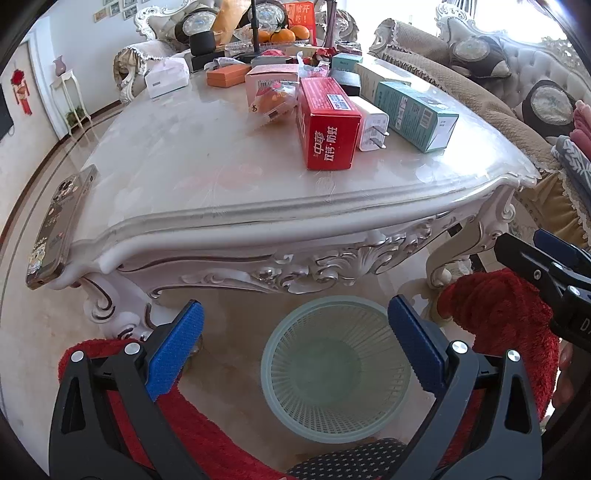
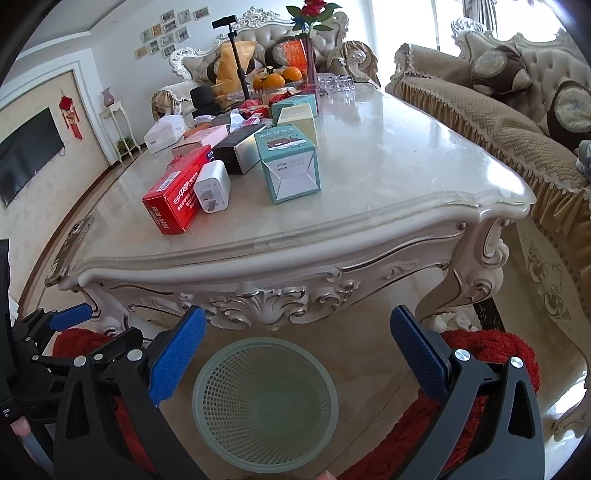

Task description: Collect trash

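Note:
A pale green mesh wastebasket point(image 1: 332, 312) point(image 2: 229, 413) stands on the floor below the table's near edge, and nothing shows inside it. On the marble table point(image 1: 184, 155) point(image 2: 388, 166) lie a red toothpaste box point(image 1: 328, 125) point(image 2: 177, 192), a white charger plug point(image 1: 373, 123) point(image 2: 212, 186), a teal carton point(image 1: 413, 114) point(image 2: 290, 168) and a crumpled wrapper point(image 1: 275, 98). My left gripper point(image 1: 295, 347) hangs open above the basket, nothing between its blue pads. My right gripper point(image 2: 297, 354) is open and empty beside it, also seen at the right edge point(image 1: 546, 266).
A phone point(image 1: 59, 229) point(image 2: 70, 247) lies at the table's left corner. Further boxes, a tissue box point(image 1: 166, 77), oranges point(image 1: 282, 35) and a vase crowd the far end. Sofas point(image 2: 498, 122) flank the right side. Red fleece legs point(image 1: 498, 306) point(image 2: 491, 350) frame the basket.

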Motion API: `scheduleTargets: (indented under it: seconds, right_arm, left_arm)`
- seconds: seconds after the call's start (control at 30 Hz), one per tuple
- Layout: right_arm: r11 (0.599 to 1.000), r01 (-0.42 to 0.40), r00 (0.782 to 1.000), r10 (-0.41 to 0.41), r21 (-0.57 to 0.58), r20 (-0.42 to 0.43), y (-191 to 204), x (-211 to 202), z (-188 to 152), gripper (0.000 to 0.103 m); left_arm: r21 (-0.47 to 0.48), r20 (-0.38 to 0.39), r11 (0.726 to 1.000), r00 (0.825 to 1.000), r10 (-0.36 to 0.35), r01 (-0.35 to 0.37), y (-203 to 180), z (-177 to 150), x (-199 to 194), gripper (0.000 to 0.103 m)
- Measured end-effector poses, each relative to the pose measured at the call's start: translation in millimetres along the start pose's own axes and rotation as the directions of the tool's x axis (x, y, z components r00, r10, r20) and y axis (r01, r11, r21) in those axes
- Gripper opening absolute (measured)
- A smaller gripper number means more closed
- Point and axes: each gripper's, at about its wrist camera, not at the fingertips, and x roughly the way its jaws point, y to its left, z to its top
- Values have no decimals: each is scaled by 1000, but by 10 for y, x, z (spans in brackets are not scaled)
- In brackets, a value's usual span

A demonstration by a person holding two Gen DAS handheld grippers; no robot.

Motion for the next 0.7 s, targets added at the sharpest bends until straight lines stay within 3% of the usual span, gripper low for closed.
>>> scheduleTargets:
  seconds: [0.7]
  right_arm:
    - [1000, -20, 1000, 20, 10, -20, -1, 17, -40, 96]
  left_arm:
    - [0, -17, 1000, 1000, 0, 0, -46, -28, 33, 97]
